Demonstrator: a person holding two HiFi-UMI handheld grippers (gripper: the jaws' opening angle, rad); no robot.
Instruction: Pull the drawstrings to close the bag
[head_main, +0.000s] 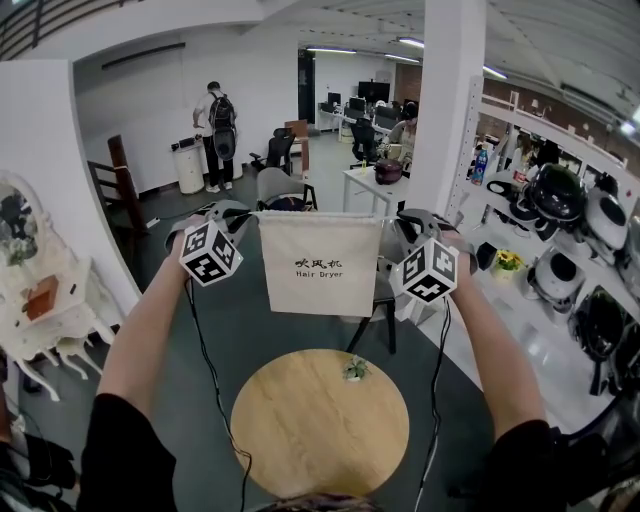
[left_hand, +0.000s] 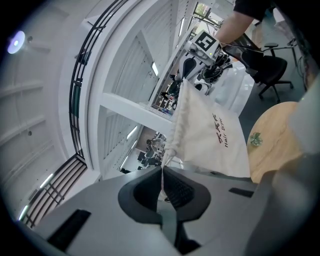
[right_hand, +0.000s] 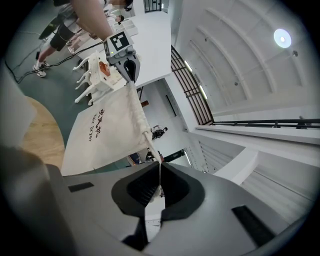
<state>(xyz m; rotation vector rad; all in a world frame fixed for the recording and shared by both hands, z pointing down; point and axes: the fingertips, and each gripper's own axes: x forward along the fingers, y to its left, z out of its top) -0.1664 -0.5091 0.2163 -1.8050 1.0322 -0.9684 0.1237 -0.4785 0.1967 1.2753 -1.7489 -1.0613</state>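
Note:
A cream cloth bag (head_main: 320, 262) printed "Hair Dryer" hangs in the air between my two grippers, above the round table. Its top edge is stretched straight and level. My left gripper (head_main: 248, 213) is shut on the drawstring (left_hand: 163, 161) at the bag's left top corner. My right gripper (head_main: 394, 216) is shut on the drawstring (right_hand: 156, 155) at the right top corner. In the left gripper view the bag (left_hand: 210, 135) stretches away from my shut left gripper (left_hand: 162, 174) to the right gripper (left_hand: 189, 70). In the right gripper view the bag (right_hand: 105, 130) runs from my right gripper (right_hand: 159, 174) to the left gripper (right_hand: 132, 71).
A round wooden table (head_main: 320, 435) stands below the bag, with a small plant sprig (head_main: 354, 369) near its far edge. A white pillar (head_main: 450, 100) and shelves of helmets (head_main: 560, 200) are at the right. White furniture (head_main: 40, 300) stands left. A person with a backpack (head_main: 218, 125) stands far back.

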